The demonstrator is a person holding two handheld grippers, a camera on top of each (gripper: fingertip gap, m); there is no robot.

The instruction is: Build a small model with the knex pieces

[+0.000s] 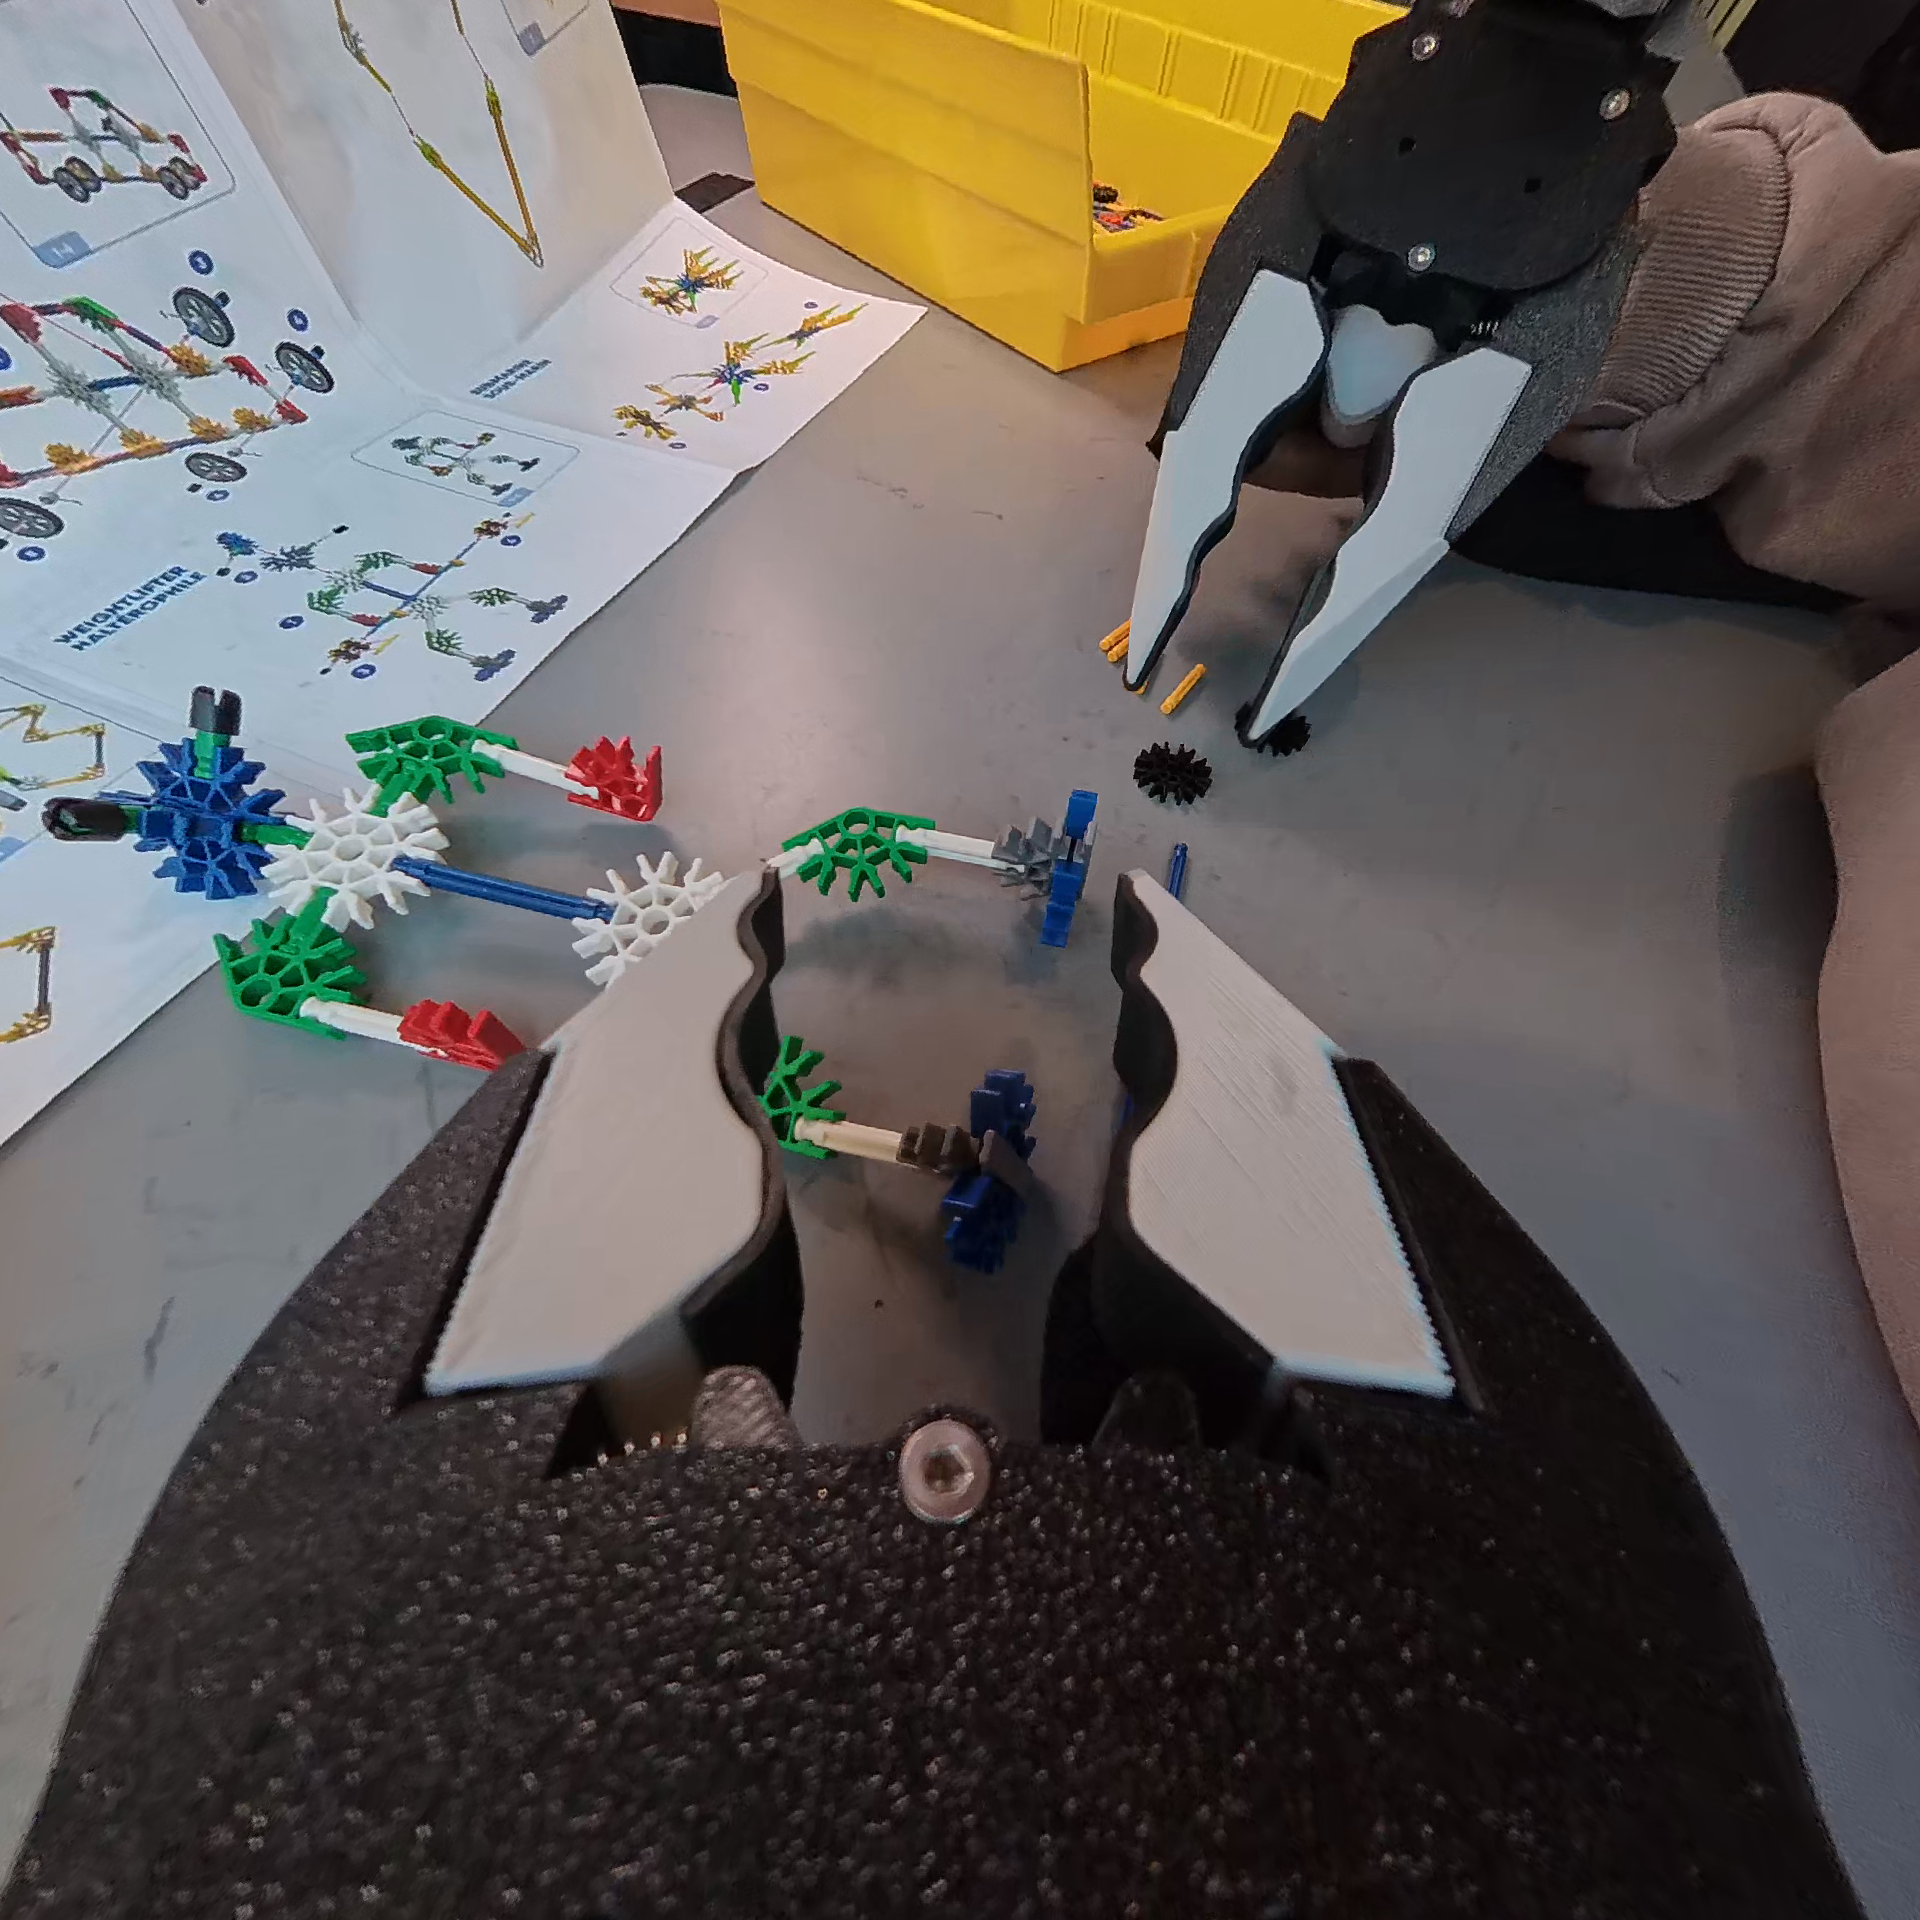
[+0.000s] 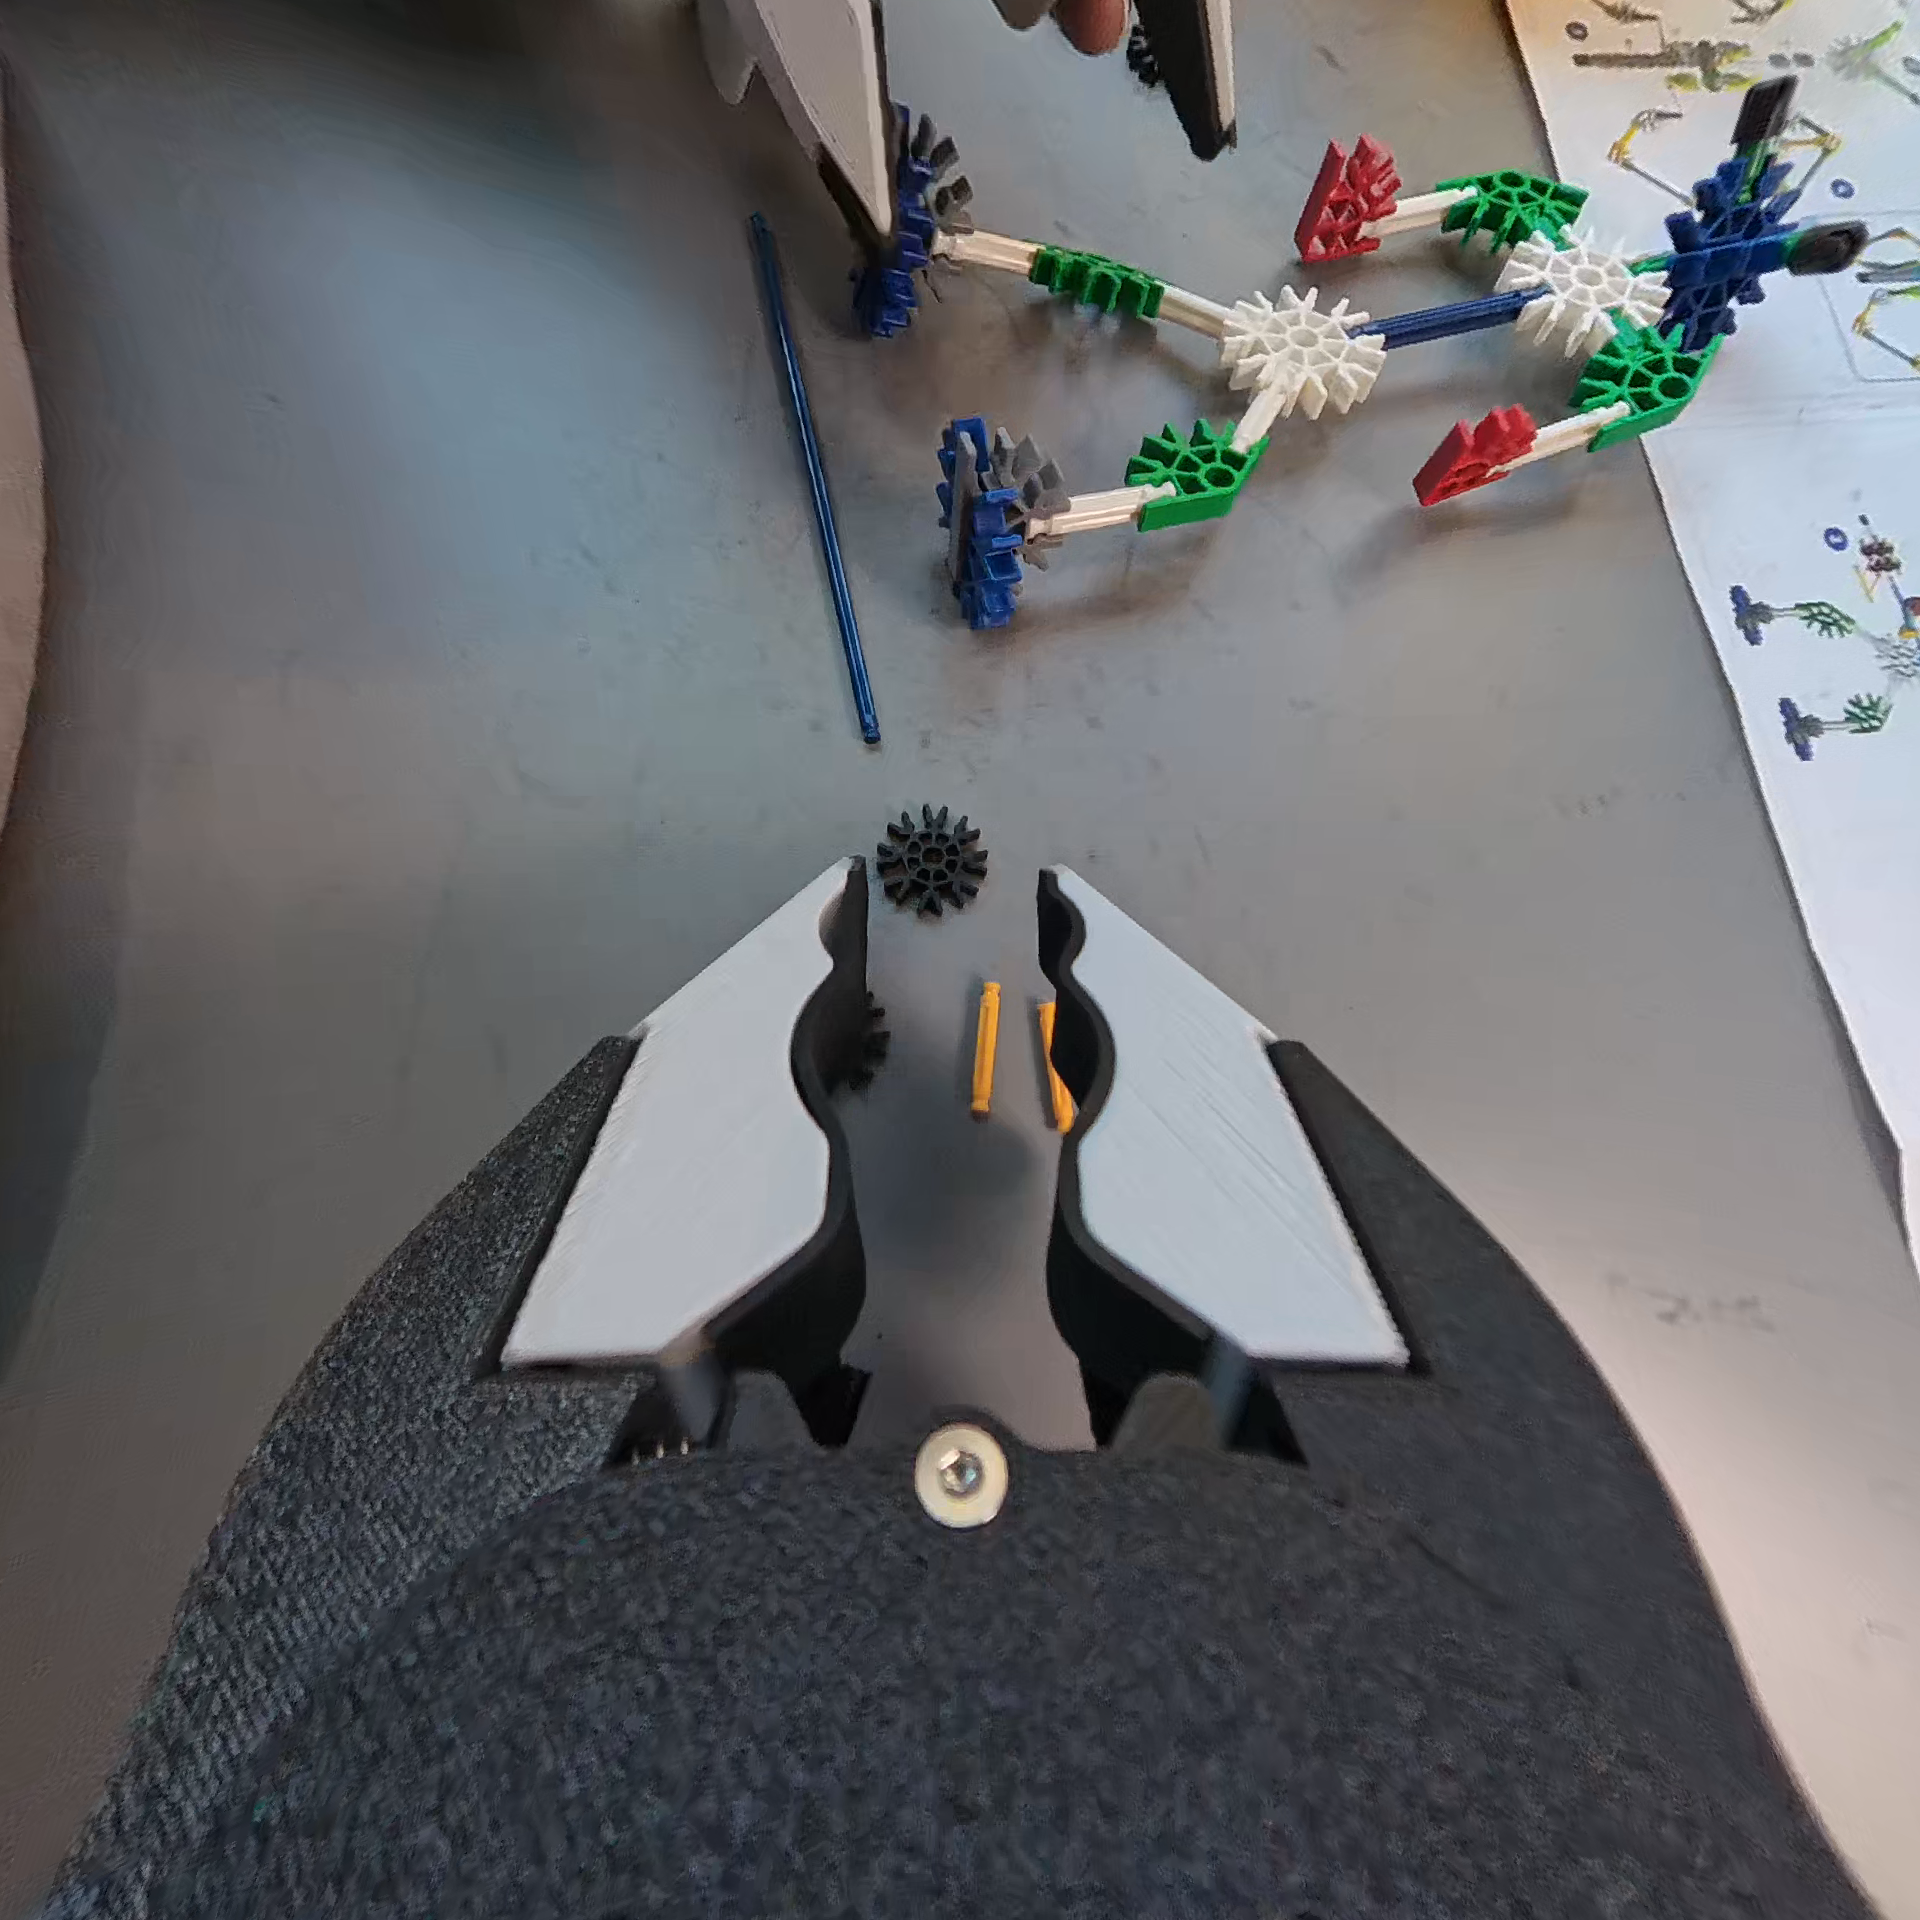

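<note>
A toy figure of snap-together rods and connectors lies flat on the grey table; it also shows in the right wrist view. My left gripper is open and empty, its jaws either side of one leg of the figure, which ends in a blue connector. In the right wrist view the left gripper stands at the top. My right gripper is open and empty, low over two short orange rods. A black connector lies just beyond its tips. It also shows in the left wrist view.
A loose thin blue rod lies between the grippers. A second black connector sits partly under one right finger. An instruction sheet covers the left of the table. A yellow parts bin stands at the back. A person's sleeve lies at the right. Some 12 cm of space lies between my two pairs of fingers. The blue connector is closer to my left gripper, around 5 cm from its tips; the right tips are 15 cm off.
</note>
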